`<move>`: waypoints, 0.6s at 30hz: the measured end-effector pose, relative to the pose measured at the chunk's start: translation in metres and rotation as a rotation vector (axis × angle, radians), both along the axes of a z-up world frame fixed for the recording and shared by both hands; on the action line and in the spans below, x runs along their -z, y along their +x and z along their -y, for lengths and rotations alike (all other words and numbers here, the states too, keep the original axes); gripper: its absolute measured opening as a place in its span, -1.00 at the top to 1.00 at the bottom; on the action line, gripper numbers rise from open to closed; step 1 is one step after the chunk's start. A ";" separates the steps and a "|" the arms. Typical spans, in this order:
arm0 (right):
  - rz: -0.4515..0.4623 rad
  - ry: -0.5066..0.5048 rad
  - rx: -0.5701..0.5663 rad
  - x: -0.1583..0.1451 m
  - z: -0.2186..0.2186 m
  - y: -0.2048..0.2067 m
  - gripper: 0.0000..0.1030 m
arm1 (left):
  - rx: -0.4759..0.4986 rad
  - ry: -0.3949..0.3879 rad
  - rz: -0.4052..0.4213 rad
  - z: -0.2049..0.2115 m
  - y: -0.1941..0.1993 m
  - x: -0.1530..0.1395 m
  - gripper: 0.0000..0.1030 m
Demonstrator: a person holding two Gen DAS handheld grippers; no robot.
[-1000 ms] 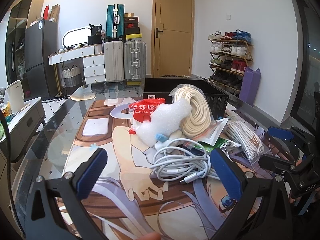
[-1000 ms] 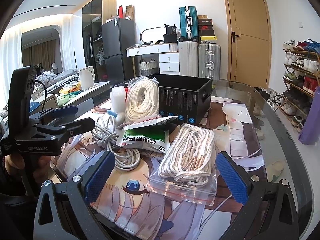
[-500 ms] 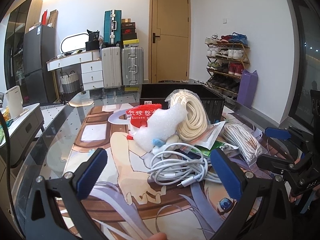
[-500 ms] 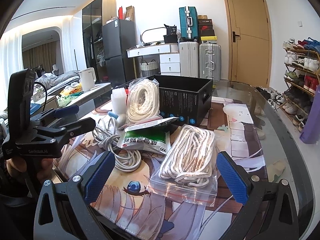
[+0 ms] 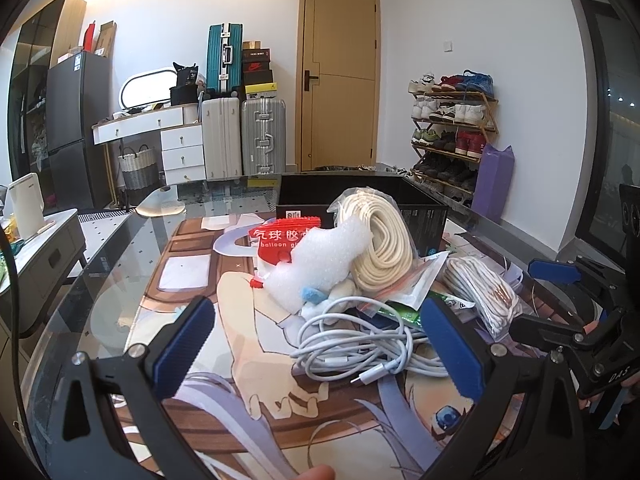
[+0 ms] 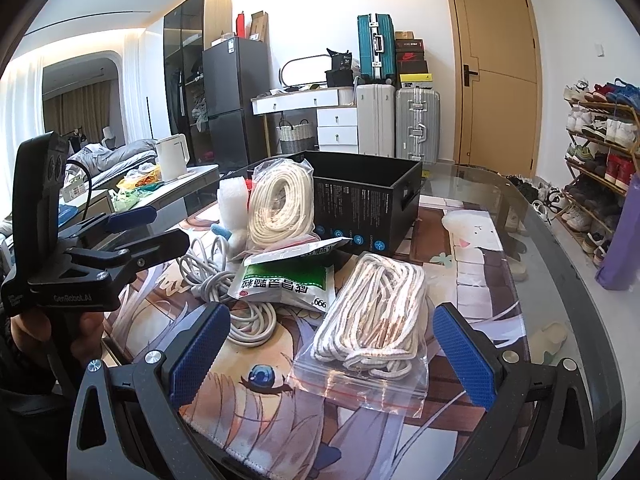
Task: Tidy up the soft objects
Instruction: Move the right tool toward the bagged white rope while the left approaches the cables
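A pile of soft things lies on the printed mat before a black box (image 6: 372,196). My left gripper (image 5: 318,346) is open and empty, just short of a white charging cable (image 5: 360,348). Behind the cable sit white foam (image 5: 324,264), a red packet (image 5: 284,240) and a bagged cream rope coil (image 5: 384,248). My right gripper (image 6: 328,350) is open and empty, its fingers either side of a bagged white rope (image 6: 372,316). A green and white packet (image 6: 286,286) lies left of that rope. The left gripper also shows in the right wrist view (image 6: 140,228).
The glass table's curved edge (image 6: 576,280) runs along the right, with a shoe rack (image 6: 600,148) beyond it. Suitcases (image 5: 244,136), drawers and a door stand at the back wall. A side table with a kettle (image 6: 172,156) is at the left.
The left wrist view has tilted slightly, so the pile sits a little lower and nearer its fingers. The right gripper has crept slightly towards the bagged white rope. Both grippers stay open.
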State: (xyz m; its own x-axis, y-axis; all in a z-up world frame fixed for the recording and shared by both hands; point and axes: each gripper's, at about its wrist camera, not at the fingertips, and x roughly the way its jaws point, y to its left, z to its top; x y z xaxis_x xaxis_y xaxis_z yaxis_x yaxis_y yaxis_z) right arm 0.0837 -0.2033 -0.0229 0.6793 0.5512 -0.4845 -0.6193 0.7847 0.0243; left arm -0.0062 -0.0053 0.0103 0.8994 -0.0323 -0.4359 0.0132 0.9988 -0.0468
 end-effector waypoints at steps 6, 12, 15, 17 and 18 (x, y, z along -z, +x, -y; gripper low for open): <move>-0.002 -0.002 0.002 0.000 0.000 0.002 -0.99 | -0.011 0.004 -0.008 -0.001 0.002 0.000 -1.00; -0.009 -0.005 0.006 0.000 0.000 0.005 -0.99 | -0.049 0.000 -0.031 -0.005 0.008 0.001 -1.00; -0.012 -0.009 0.010 0.000 -0.001 0.007 -0.99 | -0.054 -0.008 -0.041 -0.007 0.011 0.000 -1.00; -0.013 -0.013 0.011 0.001 -0.001 0.007 -0.99 | -0.058 -0.005 -0.051 -0.008 0.012 0.002 -1.00; -0.014 -0.014 0.012 0.001 -0.001 0.007 -0.99 | -0.064 -0.004 -0.052 -0.008 0.013 0.001 -1.00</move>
State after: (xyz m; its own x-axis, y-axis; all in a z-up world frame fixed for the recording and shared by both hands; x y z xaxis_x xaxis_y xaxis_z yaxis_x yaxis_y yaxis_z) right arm 0.0907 -0.2022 -0.0236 0.6785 0.5363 -0.5020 -0.6098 0.7922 0.0220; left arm 0.0069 0.0031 0.0089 0.8758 0.0225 -0.4821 -0.0530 0.9974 -0.0497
